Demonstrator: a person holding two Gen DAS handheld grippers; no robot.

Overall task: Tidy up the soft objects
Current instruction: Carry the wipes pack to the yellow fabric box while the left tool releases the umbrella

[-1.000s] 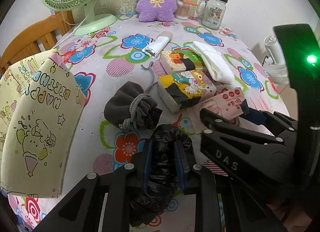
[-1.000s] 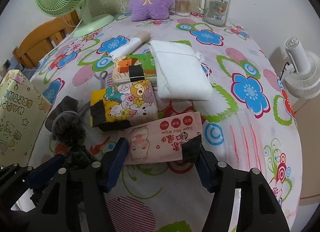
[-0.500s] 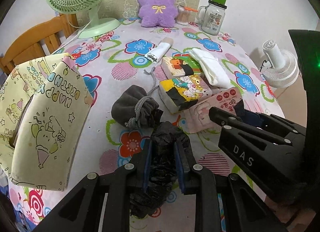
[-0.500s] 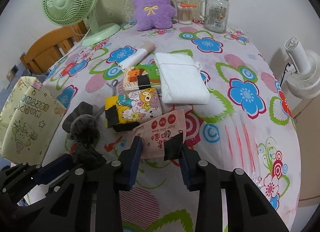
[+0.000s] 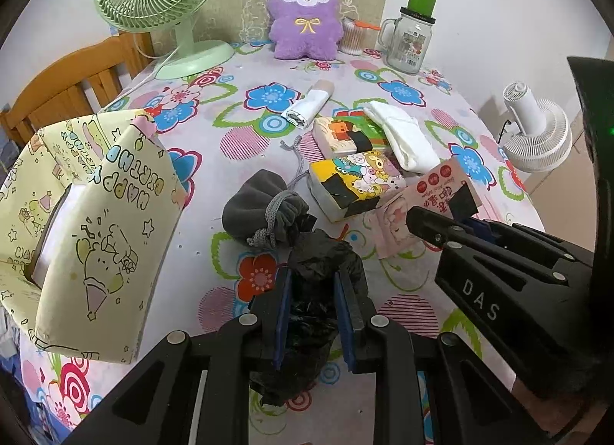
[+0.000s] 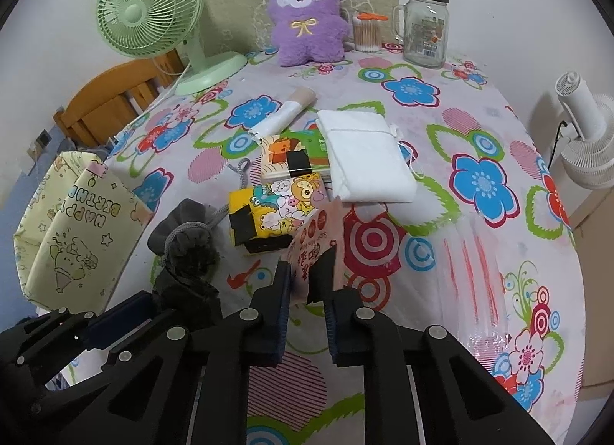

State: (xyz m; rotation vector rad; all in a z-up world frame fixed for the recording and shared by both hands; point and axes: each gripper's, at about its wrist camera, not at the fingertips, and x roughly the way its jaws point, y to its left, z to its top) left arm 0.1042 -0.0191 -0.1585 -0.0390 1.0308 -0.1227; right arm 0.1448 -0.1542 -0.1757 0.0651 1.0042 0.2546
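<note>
— While the left tool (image 5: 311,305) is clamped on the crumpled black plastic bag (image 5: 307,314), what does the right one hold?

— The right tool (image 6: 305,283) is closed on the pink wet wipes pack (image 6: 315,241), which is tilted up off the flowered surface (image 6: 479,253), its far end near the yellow cartoon tissue pack (image 6: 274,214).

— Where do the other soft things lie?

— The grey drawstring pouch (image 5: 264,214) sits just beyond the black bag, near the left edge's yellow birthday gift bag (image 5: 92,222). Behind the yellow tissue pack lies a second tissue pack (image 6: 286,159), and beside it a folded white cloth pouch (image 6: 364,155). A white roll of bags (image 6: 286,114) lies farther back.

— And at the far edge?

— A purple plush toy (image 6: 307,19) stands upright between a green desk fan (image 6: 153,19) and a glass mug jar (image 6: 424,30), with a cotton swab box (image 6: 366,34) just beside the plush.
</note>
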